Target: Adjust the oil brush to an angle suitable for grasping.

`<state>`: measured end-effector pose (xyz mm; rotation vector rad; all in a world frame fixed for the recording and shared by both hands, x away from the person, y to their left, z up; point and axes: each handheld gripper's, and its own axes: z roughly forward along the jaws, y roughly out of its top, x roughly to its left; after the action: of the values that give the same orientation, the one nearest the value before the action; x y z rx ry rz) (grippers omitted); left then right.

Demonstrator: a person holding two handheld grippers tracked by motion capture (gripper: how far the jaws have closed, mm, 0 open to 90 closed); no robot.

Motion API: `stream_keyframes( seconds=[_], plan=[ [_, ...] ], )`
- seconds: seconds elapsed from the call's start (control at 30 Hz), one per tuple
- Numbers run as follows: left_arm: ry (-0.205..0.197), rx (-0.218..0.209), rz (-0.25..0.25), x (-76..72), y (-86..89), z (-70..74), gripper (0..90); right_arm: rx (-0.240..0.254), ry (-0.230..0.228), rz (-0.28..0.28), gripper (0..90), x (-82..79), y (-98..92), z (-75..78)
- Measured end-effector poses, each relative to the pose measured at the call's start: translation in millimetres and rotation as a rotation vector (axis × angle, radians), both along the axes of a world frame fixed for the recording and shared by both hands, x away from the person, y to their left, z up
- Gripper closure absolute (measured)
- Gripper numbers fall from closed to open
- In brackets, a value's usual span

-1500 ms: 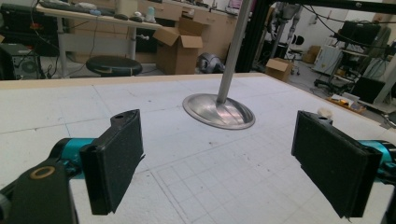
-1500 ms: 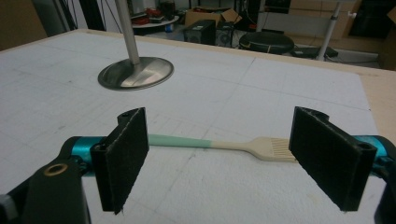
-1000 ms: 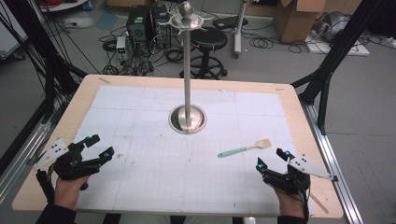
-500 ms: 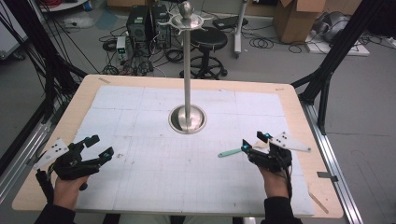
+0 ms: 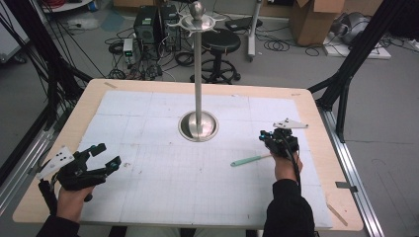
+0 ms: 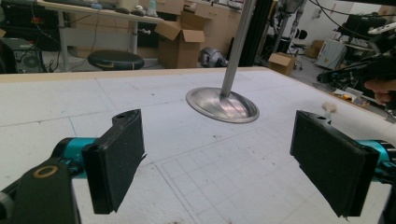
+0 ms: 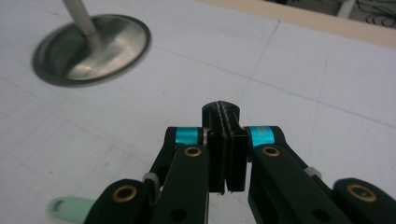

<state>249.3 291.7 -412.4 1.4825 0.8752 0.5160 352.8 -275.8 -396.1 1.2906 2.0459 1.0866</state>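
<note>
The left hand-held gripper [image 5: 101,157] rests at the desk's [image 5: 316,113] near left, jaws wide apart and empty. Right of the steel pole stand [image 5: 198,124], the right hand-held gripper [image 5: 269,138] has just been closing on the mint-green brush's [image 5: 249,160] head; its pads look shut tight.

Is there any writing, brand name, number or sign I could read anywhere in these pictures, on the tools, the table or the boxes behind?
None can be read.
White mat: only faint grid lines, no text.
Cardboard boxes: any print is too blurred to make out.
Green-handled brush: no visible lettering.
Metal stand: plain, unmarked.
Left gripper and right gripper: black pads and blue rings, no label visible.
</note>
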Motion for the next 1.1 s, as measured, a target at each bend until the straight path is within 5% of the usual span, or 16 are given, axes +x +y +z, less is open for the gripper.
stream_keyframes(
  seconds=[0.2,0.33,0.43,0.63,0.8,1.1],
  plan=[
    [-0.003,0.006,0.002,-0.7,-0.5,0.0,18.4,-0.031,0.075,-0.068,89.3,14.8,-9.2,-18.2],
    [-0.003,0.017,-0.005,-1.6,-1.5,-0.3,18.5,-0.003,0.137,-0.129,89.3,20.3,-21.6,-34.0],
    [-0.002,0.024,-0.006,-2.3,-2.1,-0.6,18.6,-0.044,0.182,-0.163,89.3,22.4,-26.2,-44.3],
    [0.001,0.029,-0.008,-2.0,-2.3,-0.9,18.6,-0.078,0.174,-0.154,89.3,18.3,-29.5,-44.8],
    [-0.002,0.034,-0.014,-2.5,-3.1,-1.1,18.6,-0.051,0.195,-0.161,89.3,8.6,-34.8,-44.1],
    [-0.001,0.024,-0.006,-1.9,-1.9,-0.6,18.6,-0.109,0.212,-0.101,89.3,-22.8,-40.0,-40.5]
  ],
)
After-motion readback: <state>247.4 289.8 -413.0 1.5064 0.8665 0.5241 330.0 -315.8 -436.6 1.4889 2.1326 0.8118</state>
